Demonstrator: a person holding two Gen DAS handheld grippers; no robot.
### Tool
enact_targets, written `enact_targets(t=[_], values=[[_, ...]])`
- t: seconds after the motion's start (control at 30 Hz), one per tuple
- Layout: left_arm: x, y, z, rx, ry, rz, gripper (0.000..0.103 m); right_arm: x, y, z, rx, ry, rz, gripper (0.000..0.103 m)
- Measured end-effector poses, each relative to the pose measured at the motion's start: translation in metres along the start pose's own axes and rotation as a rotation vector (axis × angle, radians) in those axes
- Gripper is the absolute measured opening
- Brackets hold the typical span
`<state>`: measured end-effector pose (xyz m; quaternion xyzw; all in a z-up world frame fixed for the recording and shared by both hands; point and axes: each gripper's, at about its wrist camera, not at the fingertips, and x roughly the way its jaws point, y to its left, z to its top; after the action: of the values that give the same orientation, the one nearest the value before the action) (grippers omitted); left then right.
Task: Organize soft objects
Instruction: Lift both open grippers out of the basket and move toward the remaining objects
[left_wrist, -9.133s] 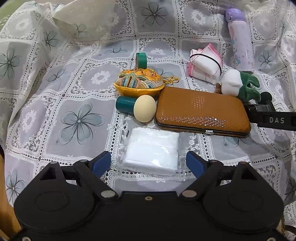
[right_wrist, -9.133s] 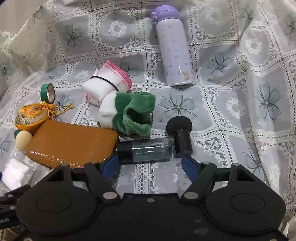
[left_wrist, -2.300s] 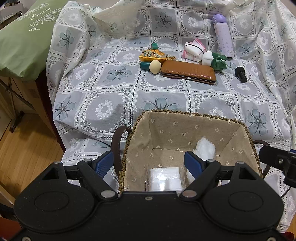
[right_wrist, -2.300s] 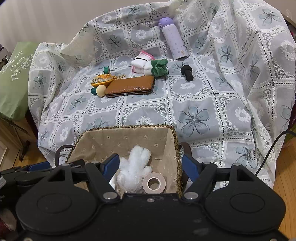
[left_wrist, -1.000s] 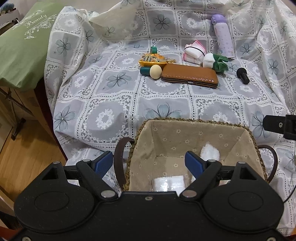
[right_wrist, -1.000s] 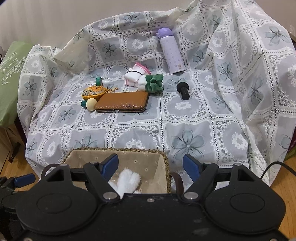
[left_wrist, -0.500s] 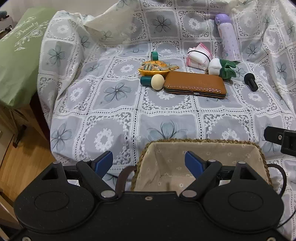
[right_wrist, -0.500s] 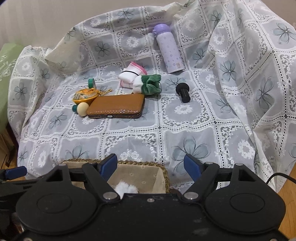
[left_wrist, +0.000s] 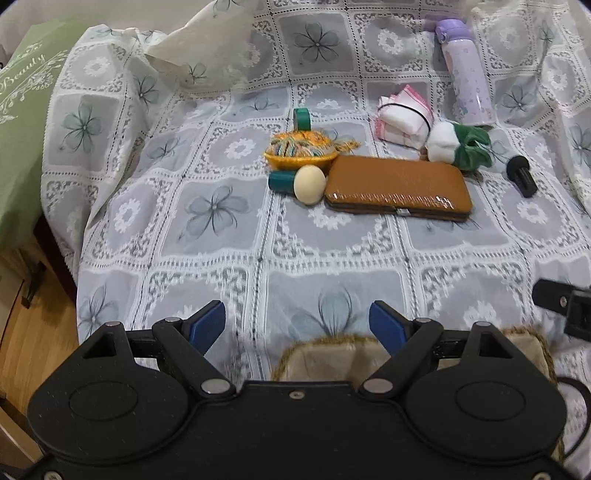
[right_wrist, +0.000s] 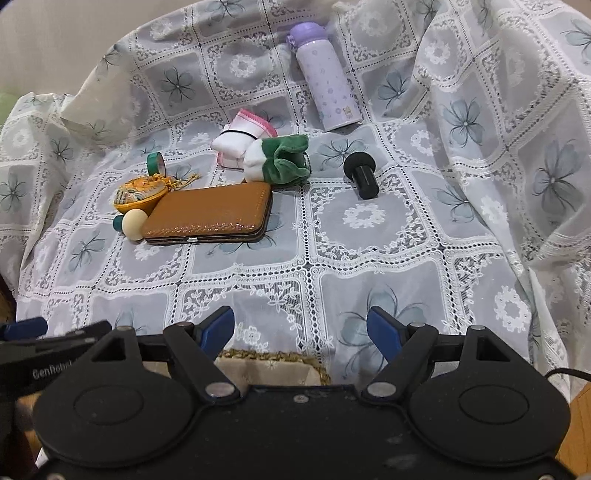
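A: How far along is the sorting?

B: Partway, it seems. Both grippers hang above the near rim of the woven basket, facing the lace-covered surface. The left gripper is spread wide with nothing between its blue pads, and the right gripper is the same, released and empty.

A: What is left out there?

B: At least 3 soft pieces: the green-and-white plush, the folded cloth bundle touching it, and the embroidered cushion beside the sponge puff.

A: And the hard things?

B: The brown case, purple bottle, green tape roll and black cap probably stay. The basket's contents are hidden
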<state>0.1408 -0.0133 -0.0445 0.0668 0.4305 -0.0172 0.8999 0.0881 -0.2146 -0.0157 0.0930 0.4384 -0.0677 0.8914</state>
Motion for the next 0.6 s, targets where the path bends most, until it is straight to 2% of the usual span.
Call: enact_targets(t=[0.3, 0.6], values=[[0.027, 0.009, 0.031, -0.005, -0.048, 0.027, 0.082, 0.024, -0.004, 0.017, 0.014, 0.014, -0.018, 0.078], [0.053, 0.011, 0.054, -0.009, -0.057, 0.028, 0.082, 0.044, -0.005, 0.033, 0.014, 0.026, -0.034, 0.079]])
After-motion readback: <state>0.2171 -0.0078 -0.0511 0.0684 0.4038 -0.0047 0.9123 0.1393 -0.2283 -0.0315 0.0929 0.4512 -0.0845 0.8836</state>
